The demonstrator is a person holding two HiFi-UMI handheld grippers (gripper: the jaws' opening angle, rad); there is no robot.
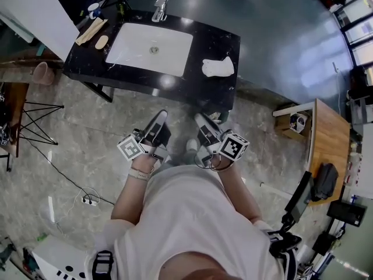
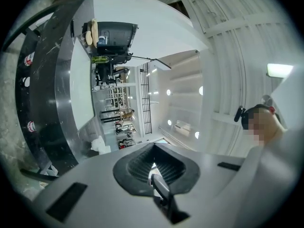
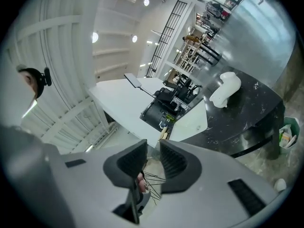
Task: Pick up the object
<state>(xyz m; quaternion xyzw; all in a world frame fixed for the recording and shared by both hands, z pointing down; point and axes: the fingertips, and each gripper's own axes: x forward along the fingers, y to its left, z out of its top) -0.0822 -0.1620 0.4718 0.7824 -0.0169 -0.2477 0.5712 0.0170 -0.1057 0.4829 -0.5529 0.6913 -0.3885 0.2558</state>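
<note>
Head view looks steeply down on a black worktop in the upper middle of the frame. At far left a pinkish bin stands on the stone floor. On the worktop's left end lie a few small tan items, too small to name. Next comes the white sink, with its tap at the rim toward the top of the frame.

Below the worktop, close to the person's chest, the left gripper points up the frame toward the sink. Its jaws are pressed together with nothing between them, which the left gripper view shows plainly at the left gripper. Just to its right, the right gripper points the same way. In the right gripper view, the right gripper has its jaws drawn in to a narrow slit and pinches nothing.

The white crumpled object lies on the worktop to the right of the sink, above the right gripper in the frame and well apart from both grippers. It shows again in the left gripper view as a small pale lump at lower left, and in the right gripper view at upper right on the dark worktop. At far right of the head view stands a wooden desk.
</note>
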